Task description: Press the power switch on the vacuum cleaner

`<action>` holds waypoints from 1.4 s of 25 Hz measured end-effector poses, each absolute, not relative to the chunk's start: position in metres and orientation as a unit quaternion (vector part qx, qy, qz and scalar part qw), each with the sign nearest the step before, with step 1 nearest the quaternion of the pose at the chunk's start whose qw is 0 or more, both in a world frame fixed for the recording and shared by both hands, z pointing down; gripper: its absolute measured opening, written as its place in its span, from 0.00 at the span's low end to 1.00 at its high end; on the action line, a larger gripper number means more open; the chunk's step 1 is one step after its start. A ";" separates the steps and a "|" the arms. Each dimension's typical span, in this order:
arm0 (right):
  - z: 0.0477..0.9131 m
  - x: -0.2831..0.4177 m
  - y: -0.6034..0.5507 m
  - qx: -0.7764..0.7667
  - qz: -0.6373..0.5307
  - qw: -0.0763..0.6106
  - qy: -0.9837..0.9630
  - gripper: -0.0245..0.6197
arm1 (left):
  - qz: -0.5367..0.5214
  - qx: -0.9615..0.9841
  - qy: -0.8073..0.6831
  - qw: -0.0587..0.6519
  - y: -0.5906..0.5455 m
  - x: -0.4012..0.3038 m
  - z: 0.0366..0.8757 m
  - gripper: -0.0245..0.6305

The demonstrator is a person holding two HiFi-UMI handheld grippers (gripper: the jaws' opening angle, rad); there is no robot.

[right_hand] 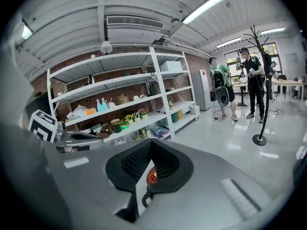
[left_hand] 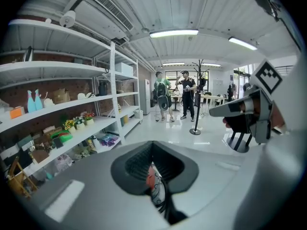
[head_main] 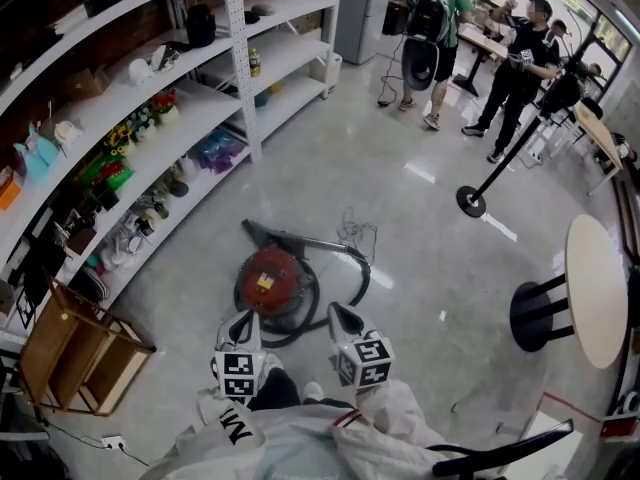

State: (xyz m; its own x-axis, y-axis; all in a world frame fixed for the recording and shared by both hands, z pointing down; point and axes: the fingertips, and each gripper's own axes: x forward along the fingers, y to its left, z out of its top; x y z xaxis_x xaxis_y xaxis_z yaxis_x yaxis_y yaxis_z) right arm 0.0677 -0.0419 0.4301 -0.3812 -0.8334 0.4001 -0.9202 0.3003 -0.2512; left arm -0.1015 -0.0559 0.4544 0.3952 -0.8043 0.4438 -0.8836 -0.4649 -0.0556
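Note:
A round red vacuum cleaner (head_main: 270, 276) with a black base sits on the floor just ahead of me, its dark hose (head_main: 352, 268) curling to the right. My left gripper (head_main: 244, 322) hovers above the vacuum's near left edge. My right gripper (head_main: 340, 316) hangs off its near right side. Both sets of jaws are pressed together with nothing in them. In the left gripper view only a red sliver of the vacuum (left_hand: 150, 180) shows through the slit of the left gripper (left_hand: 152, 164). The right gripper view shows the same red sliver of the vacuum (right_hand: 151, 177) below the right gripper (right_hand: 149, 169).
White shelving (head_main: 150, 118) full of small items runs along the left. A wooden crate (head_main: 70, 353) stands at the near left. A round table (head_main: 597, 288) and a black pole stand (head_main: 471, 201) are on the right. People (head_main: 520, 58) stand far back. A loose cord (head_main: 355, 233) lies behind the vacuum.

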 end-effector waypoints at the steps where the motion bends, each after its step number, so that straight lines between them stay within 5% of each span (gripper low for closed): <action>1: 0.431 0.072 -0.036 0.549 0.223 0.096 -0.800 0.04 | 0.209 0.830 -0.508 0.094 -0.050 -0.098 0.455 0.04; 35: 0.410 0.042 -0.011 0.539 0.197 0.090 -0.814 0.04 | 0.188 0.825 -0.526 0.092 -0.019 -0.129 0.442 0.04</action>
State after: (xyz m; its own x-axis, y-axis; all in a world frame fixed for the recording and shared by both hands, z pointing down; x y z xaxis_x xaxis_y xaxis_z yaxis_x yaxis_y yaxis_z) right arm 0.0423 -0.0111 0.4101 -0.4036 -0.8416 0.3588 -0.9125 0.3420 -0.2243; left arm -0.1286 -0.0189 0.4421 0.3769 -0.8323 0.4064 -0.9016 -0.4302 -0.0450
